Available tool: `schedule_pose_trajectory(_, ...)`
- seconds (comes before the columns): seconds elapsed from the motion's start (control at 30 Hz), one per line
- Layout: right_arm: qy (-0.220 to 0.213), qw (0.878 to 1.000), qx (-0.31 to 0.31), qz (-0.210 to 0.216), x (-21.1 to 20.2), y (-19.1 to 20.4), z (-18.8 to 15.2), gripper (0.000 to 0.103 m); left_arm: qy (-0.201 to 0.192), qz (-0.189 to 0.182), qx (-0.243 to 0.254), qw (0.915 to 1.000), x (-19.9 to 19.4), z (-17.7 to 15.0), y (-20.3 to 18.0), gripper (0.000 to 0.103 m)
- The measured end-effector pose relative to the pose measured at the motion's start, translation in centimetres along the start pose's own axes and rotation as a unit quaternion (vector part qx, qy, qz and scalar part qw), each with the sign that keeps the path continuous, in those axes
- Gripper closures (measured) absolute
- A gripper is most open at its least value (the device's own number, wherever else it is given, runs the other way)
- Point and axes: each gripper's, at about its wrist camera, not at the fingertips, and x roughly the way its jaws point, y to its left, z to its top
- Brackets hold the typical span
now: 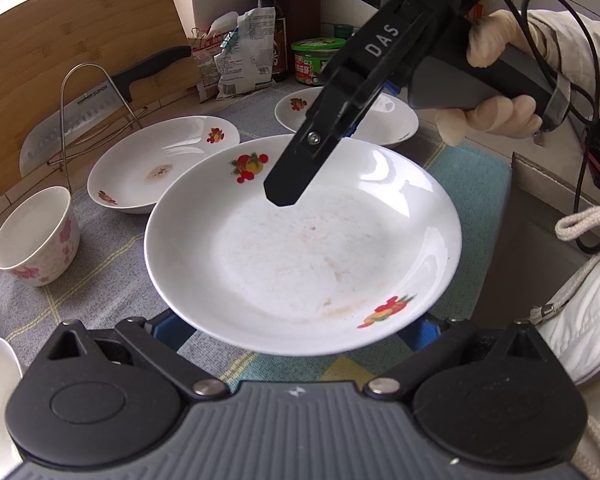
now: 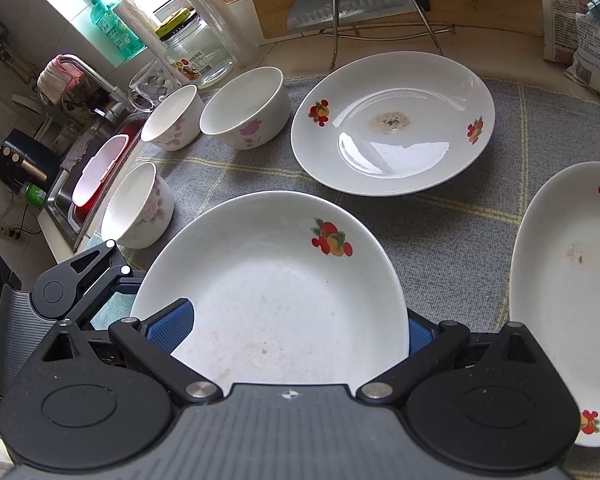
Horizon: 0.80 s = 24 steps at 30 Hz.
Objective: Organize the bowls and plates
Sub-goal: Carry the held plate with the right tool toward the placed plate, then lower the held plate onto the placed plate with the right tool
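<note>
A kitchen desk spread with a grey checked cloth [image 2: 440, 232], a sink [image 2: 66, 196] at its left end, carries stained plates and flowered bowls. The nearest plate [image 1: 300, 240] sits between both grippers: the right gripper [image 2: 288, 320] has its jaws set wide around the rim, apparently steadying it for stacking; whether the left gripper [image 1: 300, 330] is clamped cannot be told.
</note>
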Motion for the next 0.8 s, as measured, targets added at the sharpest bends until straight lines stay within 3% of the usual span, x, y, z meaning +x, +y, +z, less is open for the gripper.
schedule_pose_trajectory(0.8, -0.026, 1.0, 0.009, -0.015, -5.0, -6.3, -0.6, 0.0, -0.007, -0.006, 0.023, 0.9997, 4.7, 5.2, -2.9, 0.001)
